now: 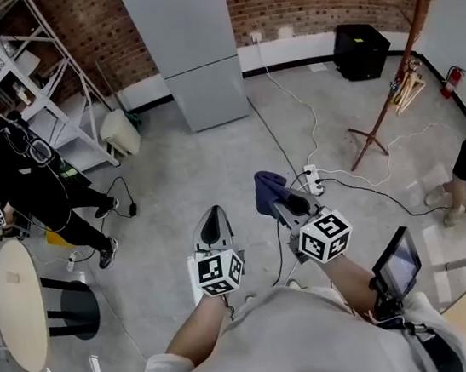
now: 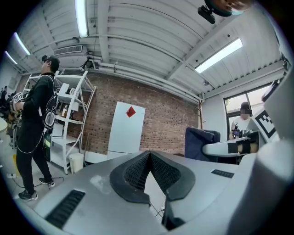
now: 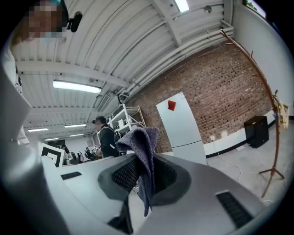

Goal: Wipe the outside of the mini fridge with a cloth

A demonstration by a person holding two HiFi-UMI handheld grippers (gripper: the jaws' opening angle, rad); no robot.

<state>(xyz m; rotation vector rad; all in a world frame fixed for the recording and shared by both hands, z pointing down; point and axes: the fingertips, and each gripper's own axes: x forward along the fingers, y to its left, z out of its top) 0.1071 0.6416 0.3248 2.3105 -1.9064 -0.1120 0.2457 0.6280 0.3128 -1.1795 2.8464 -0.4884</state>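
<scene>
A tall white fridge [image 1: 186,46] with a red mark near its top stands against the brick wall, well ahead of me; it also shows as the fridge [image 2: 126,127] and the fridge [image 3: 181,126] in both gripper views. My right gripper [image 1: 280,200] is shut on a dark blue cloth [image 1: 268,191], which drapes over its jaws as the cloth [image 3: 142,158]. My left gripper [image 1: 213,220] is shut with nothing in it, jaws meeting at the tips [image 2: 149,153]. Both grippers are held over the floor, far from the fridge.
A person in black [image 1: 31,188] stands at the left by a white shelf rack [image 1: 24,77]. A round table [image 1: 18,306] and stool are nearer left. Cables and a power strip [image 1: 311,180] lie on the floor. A wooden coat stand [image 1: 408,53] and black box [image 1: 360,49] are at right.
</scene>
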